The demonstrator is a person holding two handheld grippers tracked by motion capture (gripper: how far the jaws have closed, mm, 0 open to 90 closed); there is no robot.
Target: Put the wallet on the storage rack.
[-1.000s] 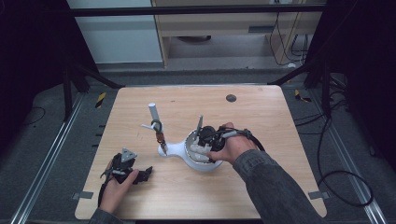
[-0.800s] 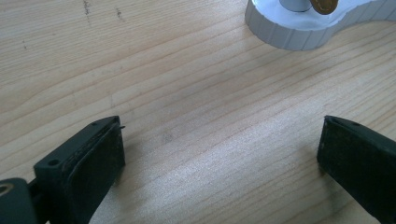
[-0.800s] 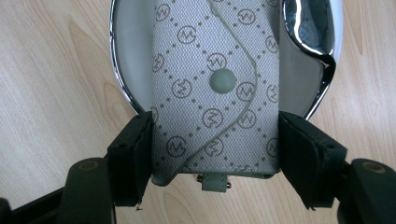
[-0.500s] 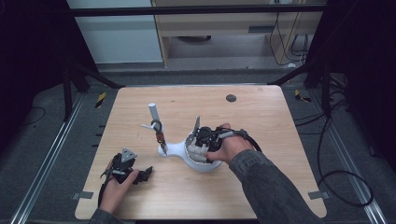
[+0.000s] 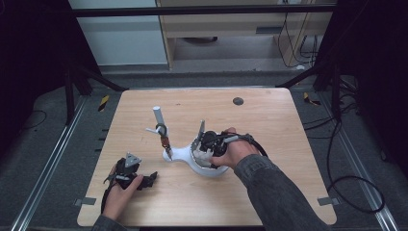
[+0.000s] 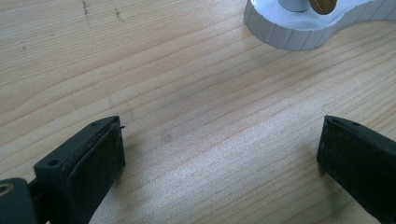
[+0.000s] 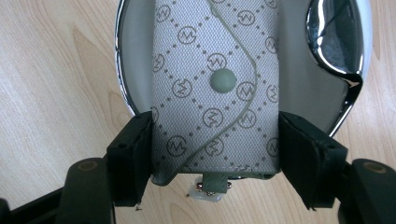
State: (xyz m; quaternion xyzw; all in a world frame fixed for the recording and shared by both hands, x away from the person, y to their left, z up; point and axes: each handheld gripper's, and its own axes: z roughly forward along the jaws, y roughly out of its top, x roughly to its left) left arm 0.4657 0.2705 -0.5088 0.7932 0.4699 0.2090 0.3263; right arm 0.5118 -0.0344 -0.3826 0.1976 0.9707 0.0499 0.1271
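Right gripper (image 7: pixel 215 154) barely shifted, clamped on grey M-monogram pouch (image 7: pixel 215 88); left gripper (image 6: pixel 219 154) wide open, empty.

Black claws (image 7: pixel 215 158) — dark grey sleeve (image 5: pixel 274 187), black cable (image 5: pixel 257 144).

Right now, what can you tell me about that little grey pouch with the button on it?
The pouch looks like woven grey fabric printed with dotted diamonds and small circled logos. A curved flap crosses its front, fastened by a round grey snap. A small metal fitting pokes out of its near end. It lies over a shiny dish that looks like metal, on the wooden table. The right gripper is shut on it, one black jaw pressing each side.
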